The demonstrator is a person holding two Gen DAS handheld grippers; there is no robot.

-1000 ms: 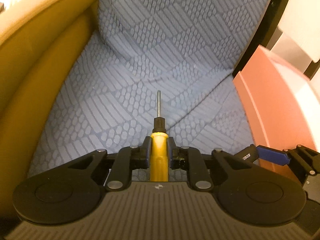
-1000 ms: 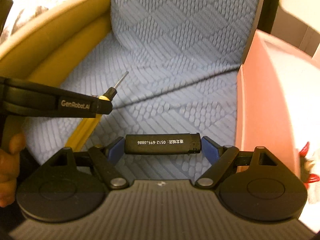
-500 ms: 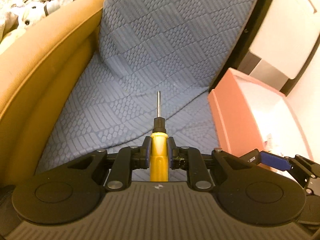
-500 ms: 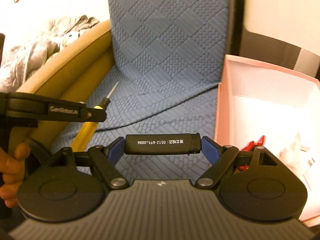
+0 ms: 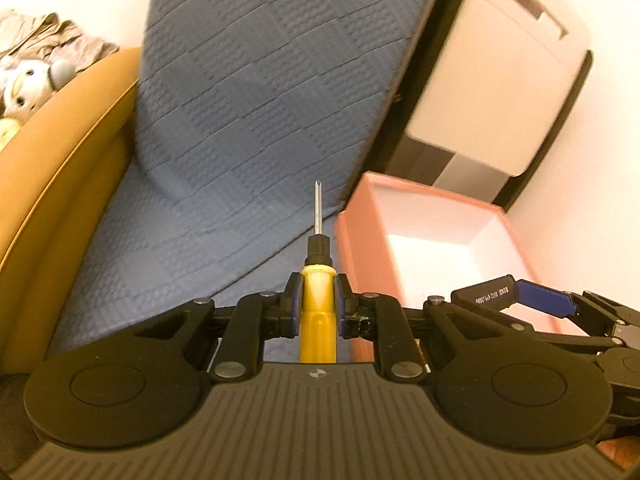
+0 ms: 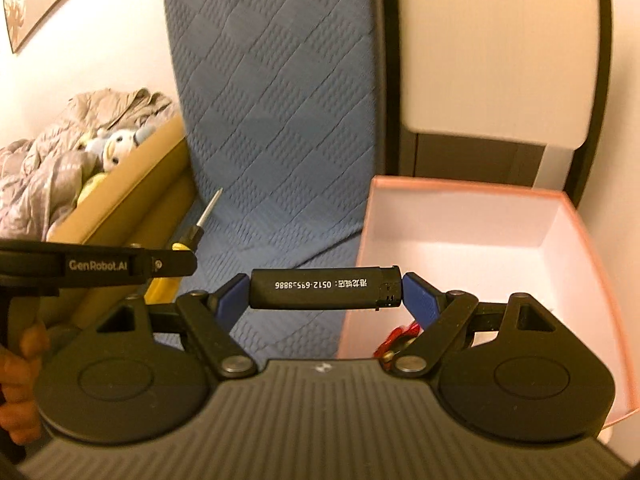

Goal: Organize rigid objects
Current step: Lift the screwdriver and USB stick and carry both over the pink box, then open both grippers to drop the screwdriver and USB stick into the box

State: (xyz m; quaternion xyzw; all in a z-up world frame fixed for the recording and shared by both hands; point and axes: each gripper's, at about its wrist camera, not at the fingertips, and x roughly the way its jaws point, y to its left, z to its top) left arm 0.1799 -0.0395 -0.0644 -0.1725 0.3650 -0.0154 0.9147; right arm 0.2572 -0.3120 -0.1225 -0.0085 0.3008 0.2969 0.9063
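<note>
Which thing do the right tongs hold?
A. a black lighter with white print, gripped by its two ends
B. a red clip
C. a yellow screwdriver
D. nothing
A: in the right wrist view the right tongs press their blue pads on both ends of the black lighter; the yellow screwdriver sits in the left tongs.

L claw (image 5: 318, 300) clamped narrow, R claw (image 6: 324, 294) gripping wide; both angled down.
</note>
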